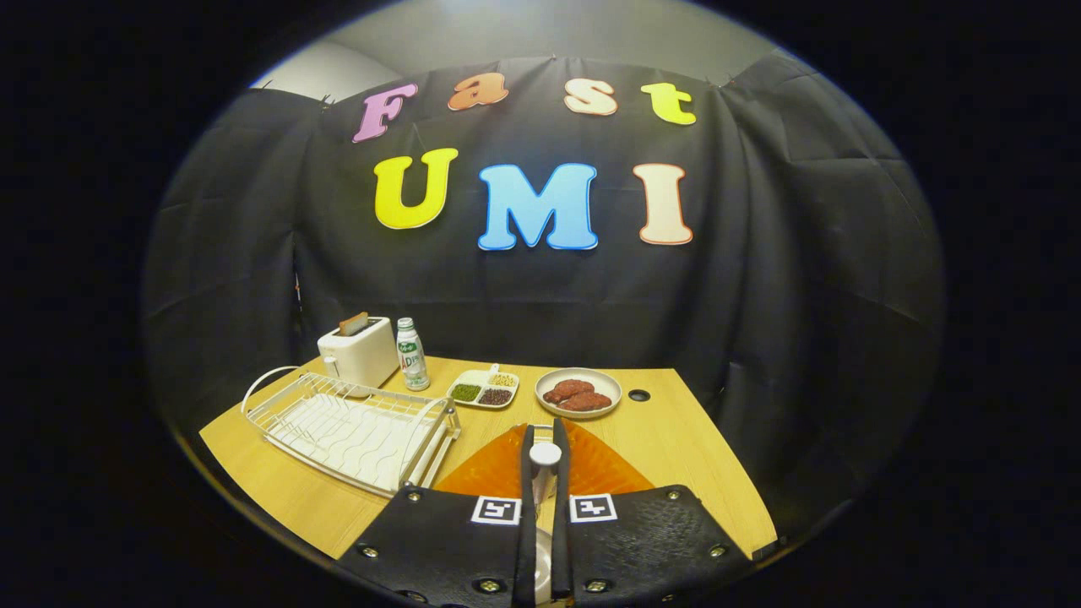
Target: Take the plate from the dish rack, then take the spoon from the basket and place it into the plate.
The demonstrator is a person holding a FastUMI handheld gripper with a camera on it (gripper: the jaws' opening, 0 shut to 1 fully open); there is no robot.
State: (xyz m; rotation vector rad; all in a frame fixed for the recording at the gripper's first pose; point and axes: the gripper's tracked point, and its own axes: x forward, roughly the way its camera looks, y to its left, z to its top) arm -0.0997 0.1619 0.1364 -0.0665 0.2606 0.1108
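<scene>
Between the fingers of the gripper (545,452), drawn close together, a white spoon (545,463) is clamped upright, its rounded end showing above the orange plate (591,469) that lies just ahead on the wooden table (676,439). To the left stands the white dish rack (355,426); farther off are a toaster (359,350), a bottle (411,355), a divided dish (483,388) and a bowl of meat (578,393).

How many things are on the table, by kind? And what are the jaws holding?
Toaster: 1
Bottle: 1
Dish rack: 1
Snack tray: 1
Bowl: 1
Orange plate: 1
Spoon: 1
Total: 7
The gripper has its jaws shut on the spoon, above the orange plate.
</scene>
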